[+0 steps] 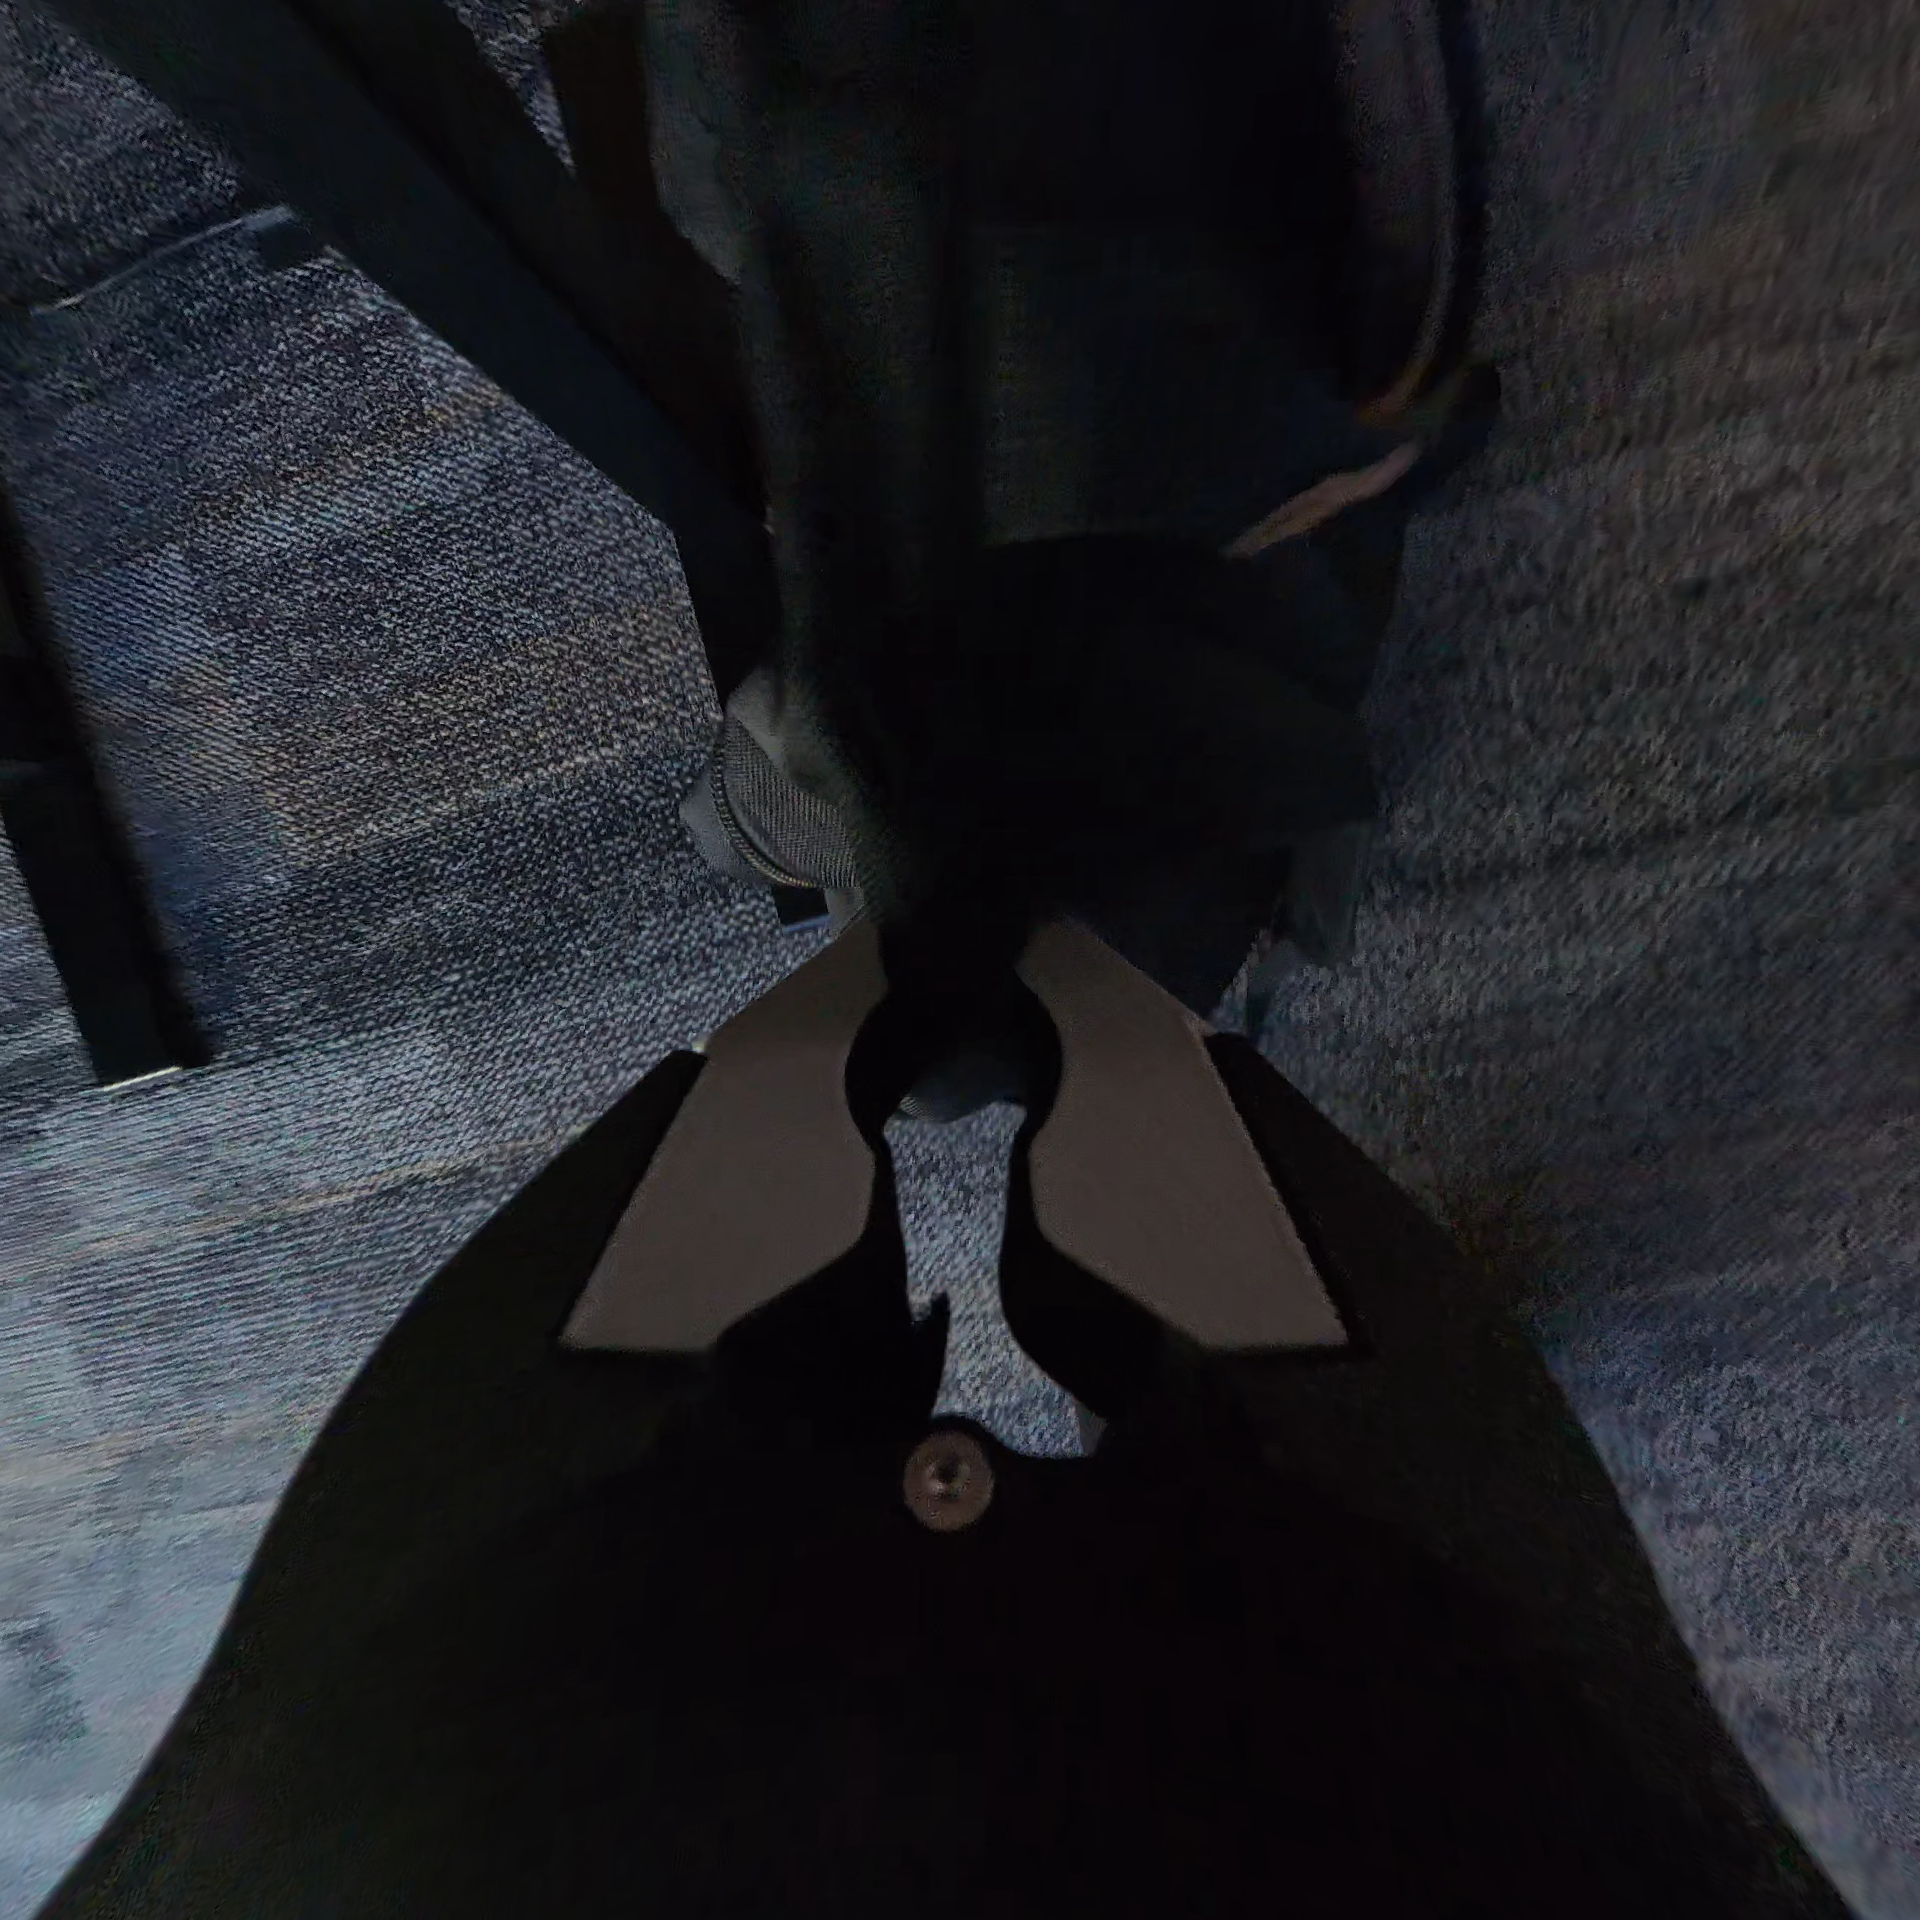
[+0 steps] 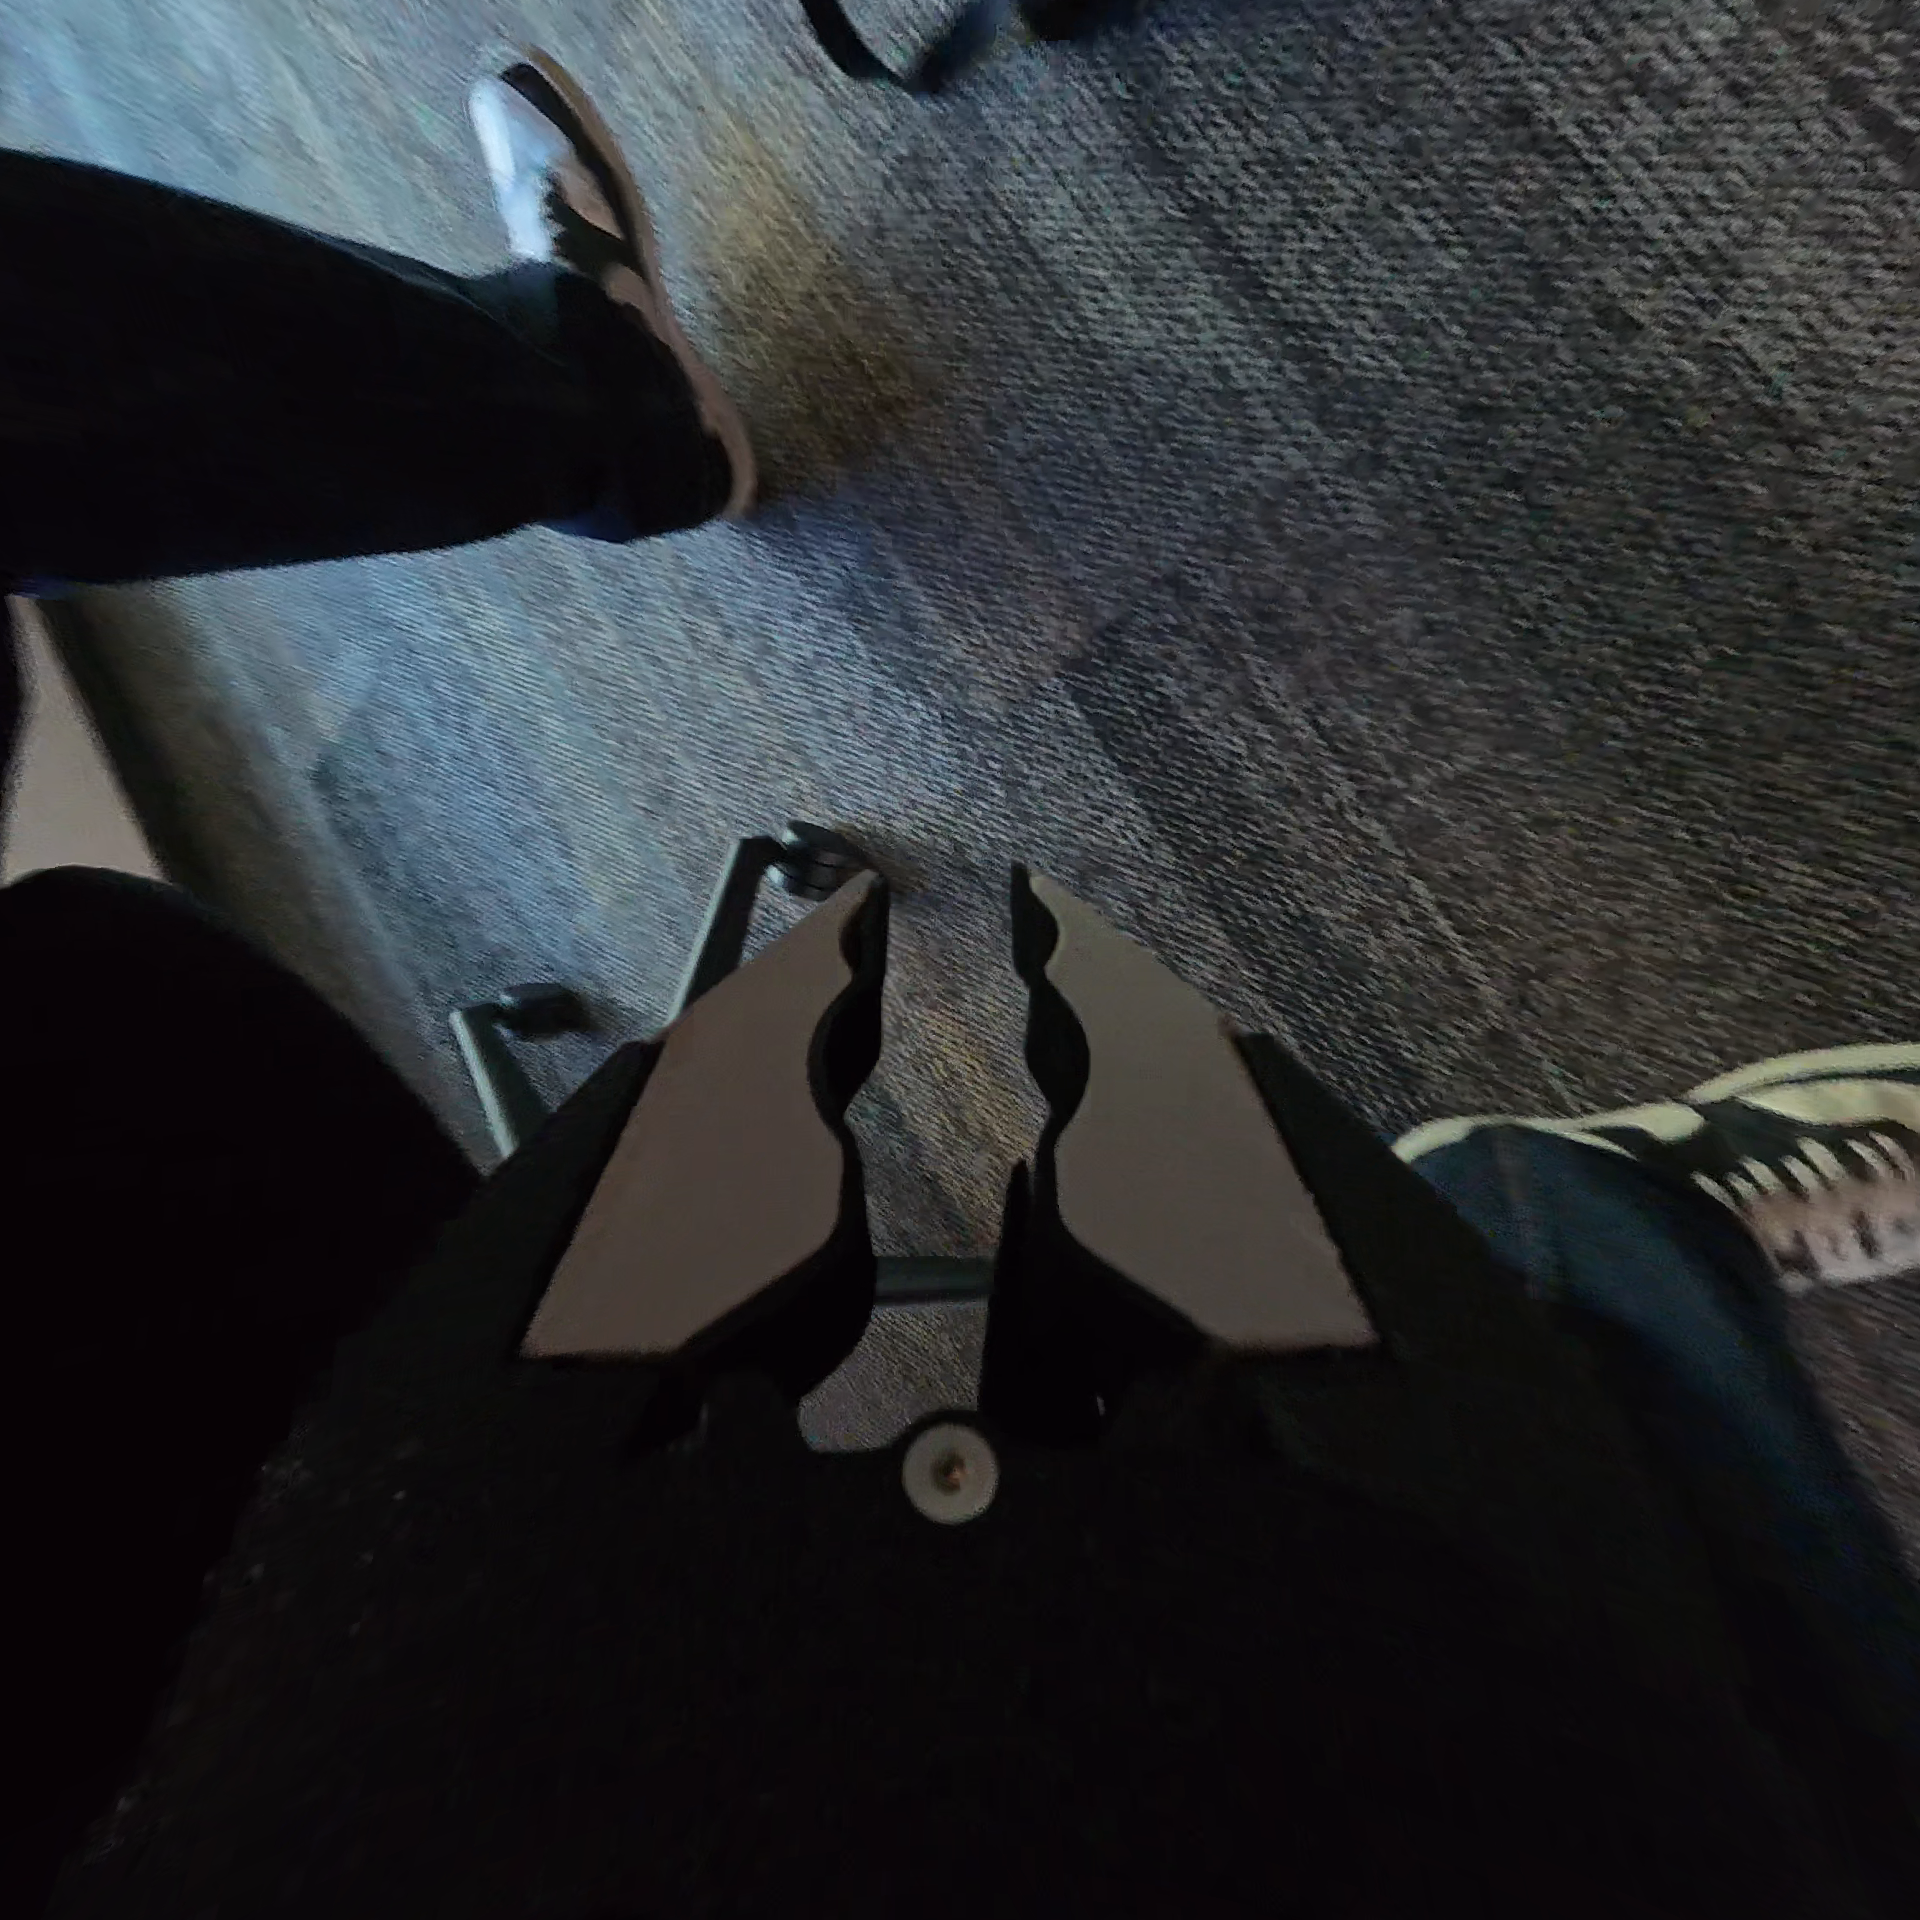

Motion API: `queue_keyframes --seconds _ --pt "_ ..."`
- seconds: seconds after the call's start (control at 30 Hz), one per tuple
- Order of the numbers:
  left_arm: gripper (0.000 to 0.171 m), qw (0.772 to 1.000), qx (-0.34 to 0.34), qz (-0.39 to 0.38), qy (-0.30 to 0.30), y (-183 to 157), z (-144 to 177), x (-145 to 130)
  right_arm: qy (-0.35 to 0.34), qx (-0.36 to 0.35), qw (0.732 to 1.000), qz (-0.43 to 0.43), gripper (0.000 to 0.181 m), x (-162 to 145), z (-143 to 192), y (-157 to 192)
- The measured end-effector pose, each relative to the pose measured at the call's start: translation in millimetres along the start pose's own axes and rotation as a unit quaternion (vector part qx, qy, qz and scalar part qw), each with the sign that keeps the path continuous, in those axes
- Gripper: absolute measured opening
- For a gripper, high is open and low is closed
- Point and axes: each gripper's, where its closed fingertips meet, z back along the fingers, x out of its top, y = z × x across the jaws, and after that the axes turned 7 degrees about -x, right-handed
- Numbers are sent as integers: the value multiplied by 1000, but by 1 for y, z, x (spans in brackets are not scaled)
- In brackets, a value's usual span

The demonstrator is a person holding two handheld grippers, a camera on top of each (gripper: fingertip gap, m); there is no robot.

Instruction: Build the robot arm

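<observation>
Both grippers point down at a blue-grey carpet. In the left wrist view my left gripper (image 1: 951, 940) has its fingers a little apart. Carpet (image 1: 956, 1226) shows between them lower down. Its fingertips (image 1: 831, 987) stand in front of a person's dark shoe (image 1: 1091, 810) and a grey trouser cuff (image 1: 769, 810). The space between the tips is too dark to read, and I see nothing pressed between the pads. In the right wrist view my right gripper (image 2: 951, 894) is open by a narrow gap and empty, with only carpet (image 2: 951, 1039) between its fingers.
Dark furniture legs (image 1: 135, 831) and a slanted bar (image 1: 416, 260) stand at the left. The right wrist view shows a chair base with castors (image 2: 816, 857), a dark-trousered leg and shoe (image 2: 644, 312) at upper left, and a laced sneaker (image 2: 1787, 1153) with a blue trouser leg at the right. My hands' fingertips stand some 70 cm from each other. The slanted bar (image 1: 416, 260) lies around 30 cm away from my left fingertips.
</observation>
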Motion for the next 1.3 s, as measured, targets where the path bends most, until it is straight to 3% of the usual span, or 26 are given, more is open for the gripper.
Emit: queue_keyframes --seconds 0.07,0.17,0.33,0.5,0.6,0.77,1.03,1.17,1.3 --pt "5 1000 -22 -5 18 -28 20 -20 -10 6 1000 8 23 6 -4 16" --pt "5 999 -23 27 24 -33 47 -61 -29 -1 999 17 22 13 -8 31" --pt "5 989 -31 132 51 4 101 -158 -43 13 999 -6 23 15 -15 51" --pt "5 973 21 209 96 52 164 -268 -52 24 998 -12 23 27 -21 71" --pt "4 971 41 205 112 63 200 -306 -67 39 997 -3 23 50 -24 90" --pt "4 973 51 165 151 66 249 -326 -73 47 996 20 23 80 -37 114" --pt "5 973 77 122 178 75 294 -311 -66 50 996 30 23 90 -45 124" --pt "5 977 71 96 174 59 288 -299 -69 56 996 25 23 94 -44 124" --pt "6 986 39 46 156 18 256 -271 -71 53 995 36 23 93 -43 127"
